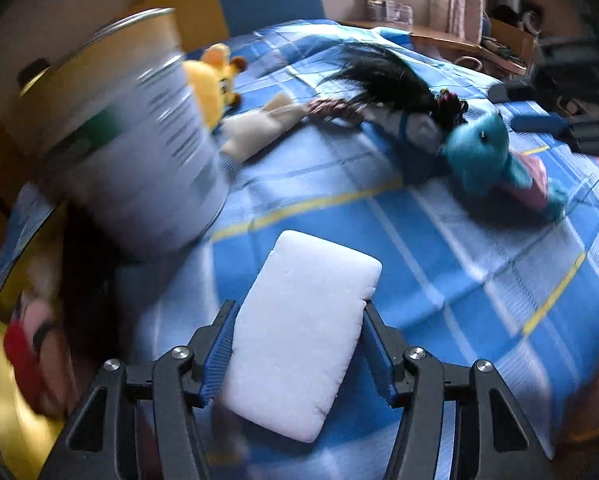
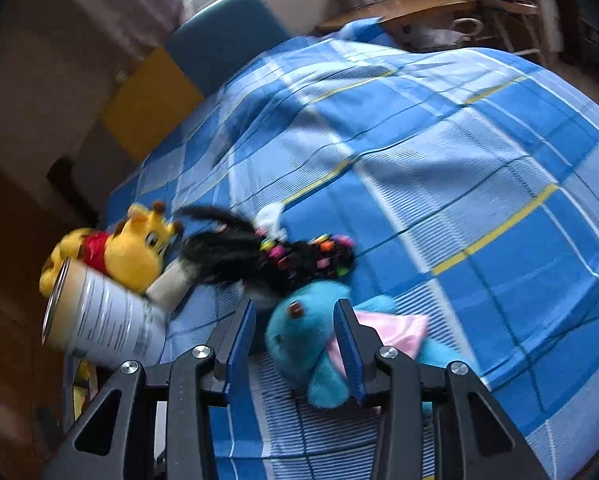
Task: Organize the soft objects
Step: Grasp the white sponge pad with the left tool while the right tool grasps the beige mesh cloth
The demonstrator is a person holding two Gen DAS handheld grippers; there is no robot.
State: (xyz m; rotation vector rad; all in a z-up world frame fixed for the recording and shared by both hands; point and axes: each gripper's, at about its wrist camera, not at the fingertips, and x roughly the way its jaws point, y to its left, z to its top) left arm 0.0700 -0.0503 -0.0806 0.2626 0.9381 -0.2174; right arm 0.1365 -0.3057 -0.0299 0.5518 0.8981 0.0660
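Sponge (image 1: 299, 332) sat clamped in my left gripper (image 1: 297, 344), probably bound for the tin (image 1: 139, 128) at near left. Right gripper (image 2: 295, 340) was spread around the blue plush (image 2: 303, 340); squeezing shut looked next.

Both wrist views look closely down on the blue plush (image 1: 485, 156) (image 2: 303, 332).

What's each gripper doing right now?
Left gripper: shut on the sponge.
Right gripper: open around the blue plush, not clamped.

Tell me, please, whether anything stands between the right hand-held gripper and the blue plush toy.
Nothing visible does: the right hand-held gripper is open, its fingers already on either side of the blue plush toy on the checked cloth.
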